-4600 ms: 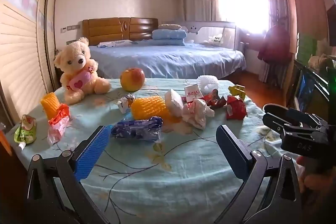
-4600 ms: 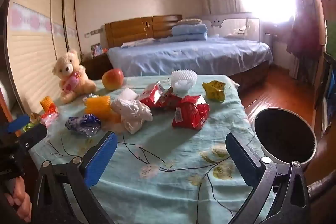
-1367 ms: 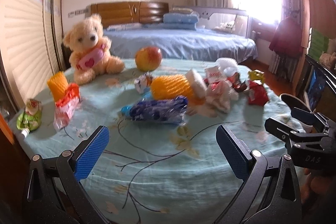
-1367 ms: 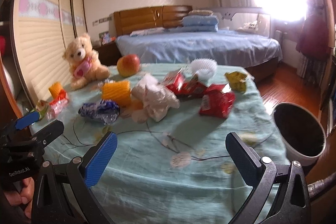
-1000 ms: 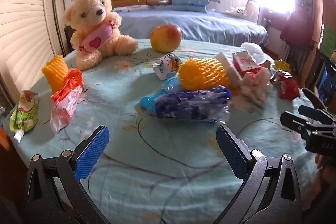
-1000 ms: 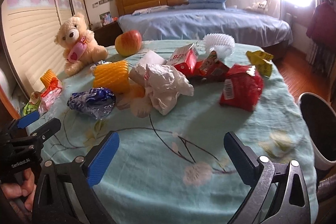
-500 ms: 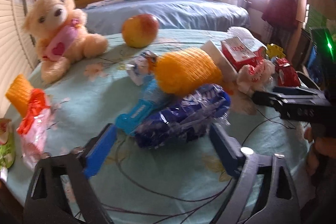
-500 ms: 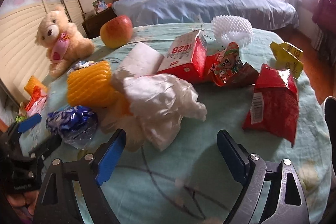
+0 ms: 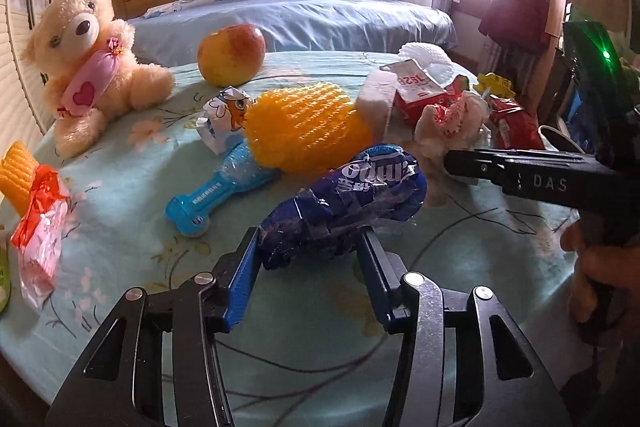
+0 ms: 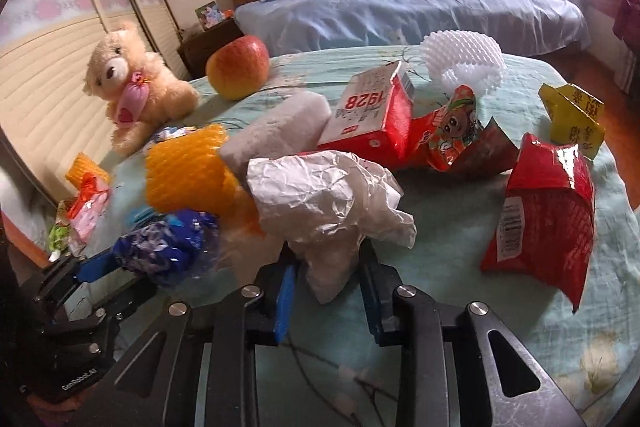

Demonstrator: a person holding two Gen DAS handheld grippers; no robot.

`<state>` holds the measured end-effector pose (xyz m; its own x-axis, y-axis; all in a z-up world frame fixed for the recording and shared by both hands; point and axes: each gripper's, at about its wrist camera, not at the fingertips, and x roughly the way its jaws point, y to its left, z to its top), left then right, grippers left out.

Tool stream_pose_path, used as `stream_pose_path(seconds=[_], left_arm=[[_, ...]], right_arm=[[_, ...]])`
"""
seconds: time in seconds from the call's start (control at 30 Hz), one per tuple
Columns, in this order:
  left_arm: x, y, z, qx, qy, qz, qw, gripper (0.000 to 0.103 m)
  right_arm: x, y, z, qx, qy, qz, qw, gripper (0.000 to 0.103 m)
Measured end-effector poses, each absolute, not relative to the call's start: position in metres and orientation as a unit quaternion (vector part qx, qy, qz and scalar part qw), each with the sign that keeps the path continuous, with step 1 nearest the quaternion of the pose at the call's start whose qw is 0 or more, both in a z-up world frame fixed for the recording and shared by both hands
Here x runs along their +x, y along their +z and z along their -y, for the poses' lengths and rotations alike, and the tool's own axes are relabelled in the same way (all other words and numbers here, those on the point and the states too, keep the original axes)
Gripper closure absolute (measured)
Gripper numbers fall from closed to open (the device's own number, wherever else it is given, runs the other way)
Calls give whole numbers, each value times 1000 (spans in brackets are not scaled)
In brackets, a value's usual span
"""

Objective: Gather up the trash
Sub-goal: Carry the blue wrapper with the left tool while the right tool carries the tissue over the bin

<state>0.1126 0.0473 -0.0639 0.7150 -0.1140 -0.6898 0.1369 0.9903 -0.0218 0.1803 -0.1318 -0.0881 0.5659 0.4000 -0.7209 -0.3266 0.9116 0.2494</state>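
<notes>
Working both sides of the trash pile at once. Left hand-held gripper clamping on the near end of the blue crinkled snack wrapper, jaws having just been closing with the wrapper between them; grabbing the tail end, probably because it sticks out clear of the yellow foam fruit net. Right hand-held gripper pinching the lower fold of the crumpled white paper, jaws likewise just closing around it. Both items still lying on the table, not lifted yet. Versus a second ago: both sets of jaws then standing wide apart and short of the pile, now pushed in and narrowed onto their targets. Teddy bear and apple sitting untouched, likely not trash.
</notes>
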Motion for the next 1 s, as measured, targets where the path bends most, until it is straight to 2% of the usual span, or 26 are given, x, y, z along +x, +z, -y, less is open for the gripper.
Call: stream_pose_path(seconds=[0.37, 1.0], left_arm=[[101, -50, -15, 4, -97, -362, 927, 56], [104, -45, 99, 47, -179, -364, 913, 56]], right_arm=[[141, -75, 176, 60, 192, -401, 894, 73], [99, -73, 284, 100, 99, -387, 911, 73]])
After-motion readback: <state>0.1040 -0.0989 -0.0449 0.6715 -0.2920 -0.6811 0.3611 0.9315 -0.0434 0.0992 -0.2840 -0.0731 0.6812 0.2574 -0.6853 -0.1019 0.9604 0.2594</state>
